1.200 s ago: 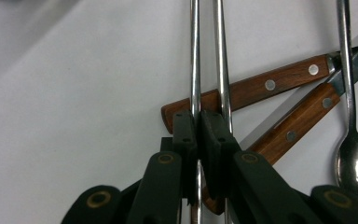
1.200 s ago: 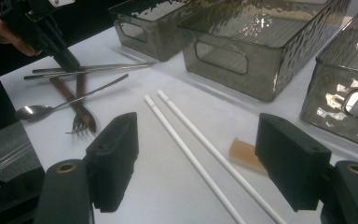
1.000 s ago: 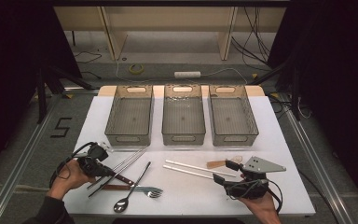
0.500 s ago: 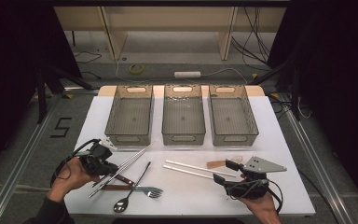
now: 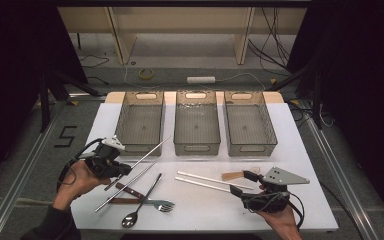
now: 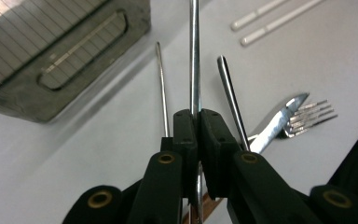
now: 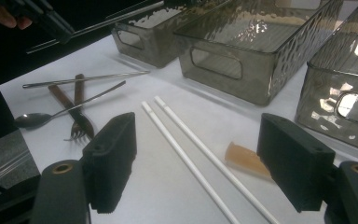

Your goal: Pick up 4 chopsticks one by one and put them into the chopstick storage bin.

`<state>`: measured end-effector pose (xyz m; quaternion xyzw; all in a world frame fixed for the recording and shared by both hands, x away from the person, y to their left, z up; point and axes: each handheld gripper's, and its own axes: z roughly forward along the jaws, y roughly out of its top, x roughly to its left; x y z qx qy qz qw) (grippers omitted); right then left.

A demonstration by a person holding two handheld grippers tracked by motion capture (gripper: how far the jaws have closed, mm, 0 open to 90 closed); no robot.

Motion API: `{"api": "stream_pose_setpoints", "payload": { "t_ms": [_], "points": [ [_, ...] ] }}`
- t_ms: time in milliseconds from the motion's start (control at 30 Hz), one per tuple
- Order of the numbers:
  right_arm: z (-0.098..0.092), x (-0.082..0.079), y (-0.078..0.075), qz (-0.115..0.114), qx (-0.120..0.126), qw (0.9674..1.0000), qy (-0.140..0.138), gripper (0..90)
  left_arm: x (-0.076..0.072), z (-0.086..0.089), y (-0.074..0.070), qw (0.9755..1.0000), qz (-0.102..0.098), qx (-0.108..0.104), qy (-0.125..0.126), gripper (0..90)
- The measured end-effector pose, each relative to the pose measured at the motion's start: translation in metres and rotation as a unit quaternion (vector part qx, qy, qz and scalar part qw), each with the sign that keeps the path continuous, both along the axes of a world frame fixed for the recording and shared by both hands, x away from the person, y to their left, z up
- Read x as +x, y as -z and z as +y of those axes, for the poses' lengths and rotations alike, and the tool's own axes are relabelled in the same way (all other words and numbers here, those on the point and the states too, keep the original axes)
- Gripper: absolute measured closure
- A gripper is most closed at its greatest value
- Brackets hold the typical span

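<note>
L gripper (image 5: 125, 170), pinching one metal chopstick (image 5: 147, 154), has lifted it off the surface (image 5: 290, 130) since earlier; bin drop likely next. R gripper (image 5: 242, 182) spread, idle.

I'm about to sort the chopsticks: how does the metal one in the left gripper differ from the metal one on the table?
The held metal chopstick is clamped between the shut jaws of the left gripper and slants up off the table, its tip near the left bin. The other metal chopstick lies flat and free on the white table, beside the spoon. Both look like thin, silvery rods of similar length.
</note>
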<state>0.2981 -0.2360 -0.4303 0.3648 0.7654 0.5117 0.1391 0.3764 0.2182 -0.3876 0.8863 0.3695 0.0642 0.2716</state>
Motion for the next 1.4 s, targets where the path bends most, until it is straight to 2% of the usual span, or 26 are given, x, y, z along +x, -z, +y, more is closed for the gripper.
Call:
{"api": "stream_pose_setpoints", "payload": {
  "t_ms": [200, 300, 500, 667, 800, 1033, 1133, 1300, 1400],
  "points": [
    [0.000, 0.000, 0.000, 0.000, 0.001, 1.0000, 0.002, 28.9, 0.016, -0.001, -0.010, 0.9993, -0.021, -0.014, -0.026, 84.5],
    [0.000, 0.000, 0.000, 0.000, 0.002, 1.0000, 0.002, 28.9, 0.027, -0.003, -0.013, 0.9991, -0.024, -0.018, -0.031, 84.5],
    [-0.001, 0.000, 0.000, 0.000, 0.002, 1.0000, 0.003, 28.9, 0.044, 0.000, -0.021, 0.9967, -0.044, -0.030, -0.062, 84.5],
    [-0.001, 0.000, 0.000, -0.001, 0.000, 1.0000, 0.002, 28.9, 0.060, 0.005, -0.026, 0.9908, -0.074, -0.050, -0.101, 84.5],
    [-0.001, 0.000, 0.000, -0.001, 0.001, 1.0000, 0.002, 28.9, 0.073, 0.009, -0.025, 0.9876, -0.079, -0.056, -0.123, 84.5],
    [-0.001, 0.000, 0.000, 0.000, 0.000, 1.0000, 0.001, 28.9, 0.095, 0.017, -0.018, 0.9790, -0.097, -0.063, -0.168, 84.5],
    [-0.001, 0.000, 0.000, 0.000, 0.000, 1.0000, 0.001, 28.9, 0.101, 0.016, -0.014, 0.9784, -0.097, -0.058, -0.173, 84.4],
    [-0.001, 0.000, 0.000, -0.001, 0.000, 1.0000, 0.001, 28.9, 0.109, 0.019, -0.012, 0.9751, -0.098, -0.065, -0.188, 84.4],
    [0.000, 0.000, 0.000, -0.002, -0.002, 1.0000, 0.002, 28.9, 0.112, 0.020, -0.013, 0.9722, -0.106, -0.065, -0.199, 84.4]
  ]
}}
